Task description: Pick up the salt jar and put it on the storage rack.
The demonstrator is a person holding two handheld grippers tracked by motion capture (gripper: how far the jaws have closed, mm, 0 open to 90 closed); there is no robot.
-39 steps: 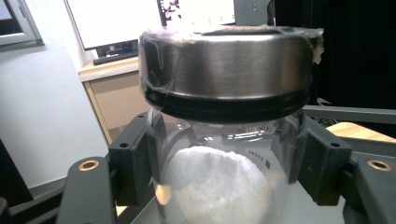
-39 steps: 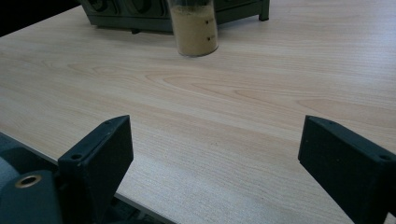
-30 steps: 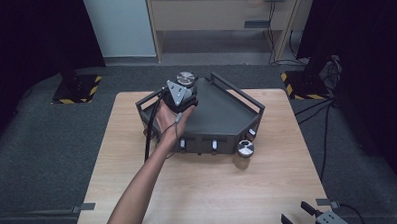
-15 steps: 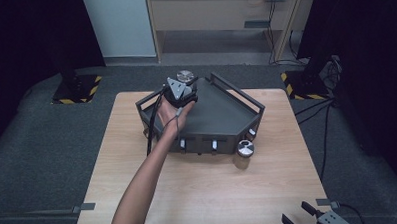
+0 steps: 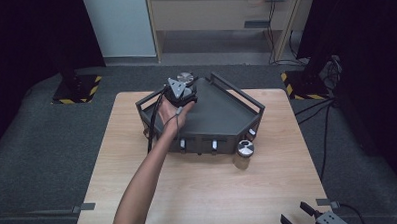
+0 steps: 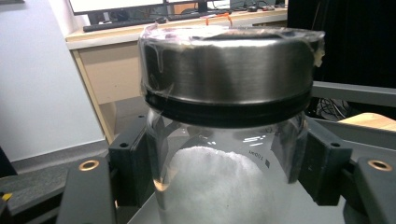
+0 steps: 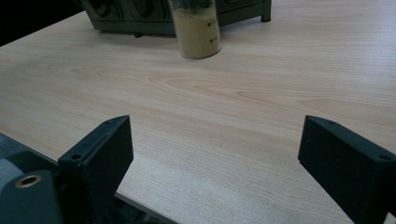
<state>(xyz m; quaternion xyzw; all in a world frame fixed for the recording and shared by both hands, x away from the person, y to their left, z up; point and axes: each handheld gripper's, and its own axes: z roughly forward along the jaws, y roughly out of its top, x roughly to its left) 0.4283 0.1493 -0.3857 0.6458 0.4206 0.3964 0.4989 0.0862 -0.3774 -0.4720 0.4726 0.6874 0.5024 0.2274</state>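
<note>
Step in hand: While the left claw [image 5: 182, 91] carries a jar [image 6: 224, 140], the work stands at placement into the tray [image 5: 211, 111]; the jar sits over the tray's far left corner, and whether it touches the tray floor cannot be told.
Right claw: at the near right edge of the tabletop [image 5: 204, 192], the right claw [image 7: 215, 154] rests idle with jaws spread wide and nothing between them.
Second jar: a jar of tan powder [image 7: 195, 28] stands upright on the tabletop, just beside the tray's front wall near its right corner.
Left claw: clenched on the glass body of the jar, one pad on each side below the metal lid [image 6: 226, 60].
Jar contents: white powder, roughly half full; lid on and taped or film-wrapped.
Next move, as judged: settle the jar upright on the tray floor, clear of the rail, then release the claw and withdraw without tipping it.
</note>
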